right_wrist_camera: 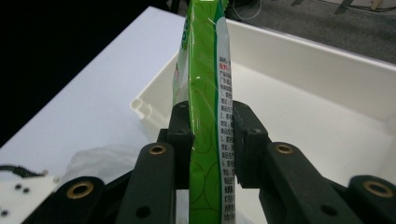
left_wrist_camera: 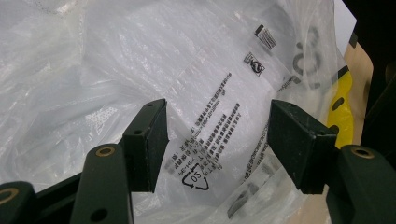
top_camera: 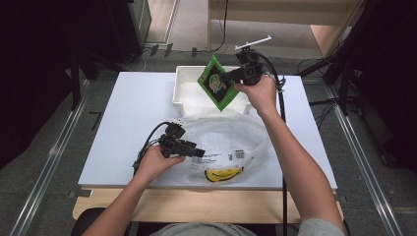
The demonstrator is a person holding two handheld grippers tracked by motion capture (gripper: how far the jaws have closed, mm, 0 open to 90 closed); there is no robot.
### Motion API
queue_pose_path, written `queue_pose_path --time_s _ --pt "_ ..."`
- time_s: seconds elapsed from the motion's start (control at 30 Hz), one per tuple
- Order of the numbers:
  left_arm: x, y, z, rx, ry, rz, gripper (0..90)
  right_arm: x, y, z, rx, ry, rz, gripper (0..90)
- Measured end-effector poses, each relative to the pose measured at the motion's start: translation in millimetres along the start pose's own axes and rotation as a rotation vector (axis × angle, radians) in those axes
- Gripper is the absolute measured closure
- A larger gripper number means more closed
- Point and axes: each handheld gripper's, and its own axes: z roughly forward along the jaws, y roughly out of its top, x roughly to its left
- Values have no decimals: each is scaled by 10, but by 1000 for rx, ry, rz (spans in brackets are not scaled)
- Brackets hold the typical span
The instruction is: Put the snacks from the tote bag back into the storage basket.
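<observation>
Above the white bin at the far side of the table, the green snack packet hangs tilted, and your right tool has it pinched flat between both jaws, clear of the bin floor. Closer to you, the clear plastic bag lies crumpled on the table, a yellow print on its near edge. Your left tool rests at the bag's left side, jaws spread wide with the printed film between them, unpressed.
</observation>
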Motion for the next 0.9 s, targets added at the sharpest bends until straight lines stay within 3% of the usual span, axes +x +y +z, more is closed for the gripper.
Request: queue_pose_path --time_s 0.33,0.43,0.63,0.9 --pt "3 1 6 2 -3 -1 394 -133 182 200 10 -17 32 741" --pt "6 -1 9 4 -11 -1 400 -183 234 239 -10 7 29 741" --pt "13 -2 -1 0 -8 0 399 -278 338 359 7 -54 38 741" --pt "17 -6 -7 -3 -4 11 400 -435 400 573 27 -88 92 741"
